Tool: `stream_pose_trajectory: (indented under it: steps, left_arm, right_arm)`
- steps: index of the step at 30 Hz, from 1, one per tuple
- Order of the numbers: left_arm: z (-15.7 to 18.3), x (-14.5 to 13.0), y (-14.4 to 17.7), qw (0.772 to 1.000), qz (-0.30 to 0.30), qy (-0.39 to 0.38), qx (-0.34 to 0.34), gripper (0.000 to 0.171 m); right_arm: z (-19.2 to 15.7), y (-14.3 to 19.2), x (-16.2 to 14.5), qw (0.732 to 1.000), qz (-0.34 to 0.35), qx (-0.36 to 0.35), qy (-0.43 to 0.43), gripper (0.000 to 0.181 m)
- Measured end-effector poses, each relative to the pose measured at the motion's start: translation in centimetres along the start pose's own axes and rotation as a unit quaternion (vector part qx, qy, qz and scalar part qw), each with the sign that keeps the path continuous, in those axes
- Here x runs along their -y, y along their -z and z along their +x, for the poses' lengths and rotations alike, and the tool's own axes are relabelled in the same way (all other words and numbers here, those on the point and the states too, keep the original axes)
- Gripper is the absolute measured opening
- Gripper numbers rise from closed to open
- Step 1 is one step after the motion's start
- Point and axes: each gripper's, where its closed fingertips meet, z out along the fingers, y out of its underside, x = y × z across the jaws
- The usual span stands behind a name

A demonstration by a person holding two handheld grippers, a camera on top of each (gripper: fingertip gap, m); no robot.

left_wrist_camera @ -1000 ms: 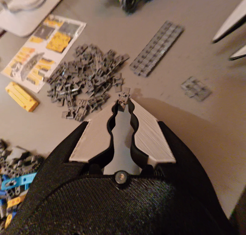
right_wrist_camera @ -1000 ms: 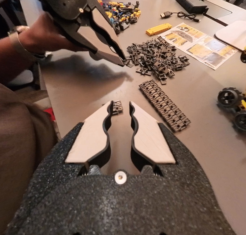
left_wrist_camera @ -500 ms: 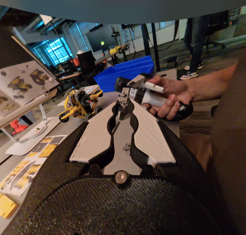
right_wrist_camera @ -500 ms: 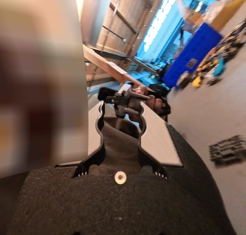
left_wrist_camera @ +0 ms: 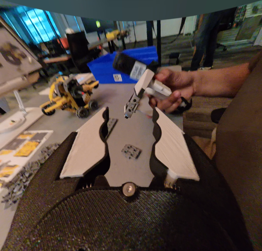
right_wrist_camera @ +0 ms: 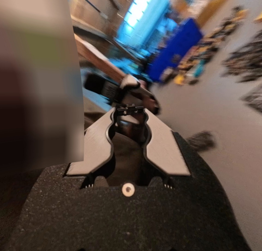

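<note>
Jaws of the left gripper [left_wrist_camera: 130,109] stand wide apart and hold nothing; through the gap its camera looks along the grey bench [left_wrist_camera: 131,130] and out at the room. The right gripper [right_wrist_camera: 129,111] is clamped on a small grey track link [right_wrist_camera: 129,110], which spans crosswise between the two tips and is lifted off the bench. In the left wrist view the same link [left_wrist_camera: 129,109] hangs from the tip of the right gripper, tilted down and toward the left one, just in front of the open jaws and apart from both fingers. The person's hand [left_wrist_camera: 174,88] grips the right gripper's handle behind it. On the bench below, between the left fingers, lies a small plate of joined links [left_wrist_camera: 131,151], flat and untouched. A longer strip of links [left_wrist_camera: 112,123] lies beside the left finger, which partly hides it. Further off stands a yellow wheeled model [left_wrist_camera: 70,93], with a blue bin [left_wrist_camera: 124,65] behind it. At the left edge a printed instruction sheet [left_wrist_camera: 24,143] lies flat, with a loose pile of grey links [left_wrist_camera: 21,173] near it. The right wrist view is heavily blurred by motion, so little beyond the held link and the blue bin can be made out there.
</note>
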Motion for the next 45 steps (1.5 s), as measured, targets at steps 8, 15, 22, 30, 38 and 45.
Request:
stream_pose_trajectory:
  steps: [8, 15, 22, 30, 38, 45]
  left_arm:
    - [-1.3, -10.5, -1.6, 0.960, -0.272, 0.037, -0.054, 0.072]
    - [-0.2, -12.0, -2.8, 0.953, -0.286, 0.029, -0.091, 0.061]
    - [0.1, -12.0, -2.2, 0.954, -0.283, 0.031, -0.097, 0.048]
    - [-0.1, -11.8, -2.2, 0.956, -0.277, 0.030, -0.092, 0.053]
    - [-0.2, -12.1, -2.2, 0.953, -0.287, 0.034, -0.089, 0.050]
    - [-0.1, -12.1, -2.2, 0.953, -0.285, 0.036, -0.093, 0.041]
  right_arm:
    - [9.4, 4.9, -4.4, 0.787, -0.359, -0.398, 0.307, 0.036]
    - [10.8, 3.7, -5.1, 0.747, -0.413, -0.397, 0.338, 0.035]
    - [10.3, 3.8, -5.7, 0.753, -0.424, -0.381, 0.329, 0.041]
    - [9.7, 3.8, -5.8, 0.769, -0.430, -0.362, 0.306, 0.045]
    - [9.8, 3.7, -5.9, 0.746, -0.445, -0.361, 0.340, 0.037]
    - [9.4, 2.8, -4.8, 0.772, -0.413, -0.341, 0.342, 0.037]
